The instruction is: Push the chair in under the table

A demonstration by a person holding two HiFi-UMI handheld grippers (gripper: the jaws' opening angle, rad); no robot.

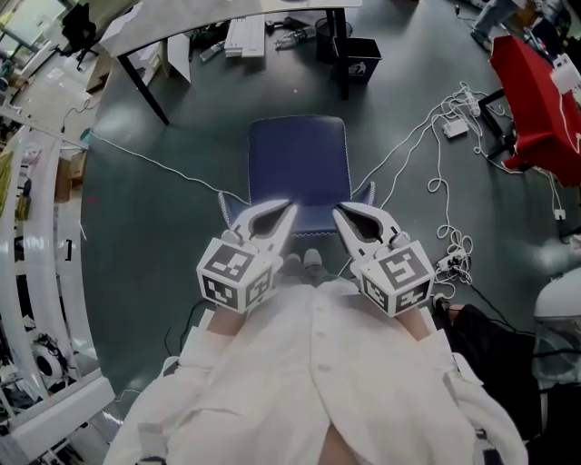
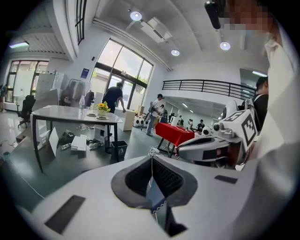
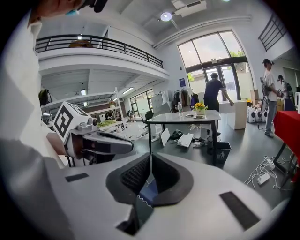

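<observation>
With jaws pressed together, the left gripper (image 1: 290, 209) and right gripper (image 1: 338, 212) were levelled side by side at the chair (image 1: 298, 163), its near back, with the table (image 1: 177, 27) straight beyond.

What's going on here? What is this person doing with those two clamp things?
A person holds a clamp-like gripper in each hand. The left gripper and the right gripper both have their jaws shut with nothing between them. Their tips sit side by side at the near edge of a blue chair; whether they touch it is unclear. The chair stands out on the floor, apart from the table ahead, so it is not pushed in yet.
</observation>
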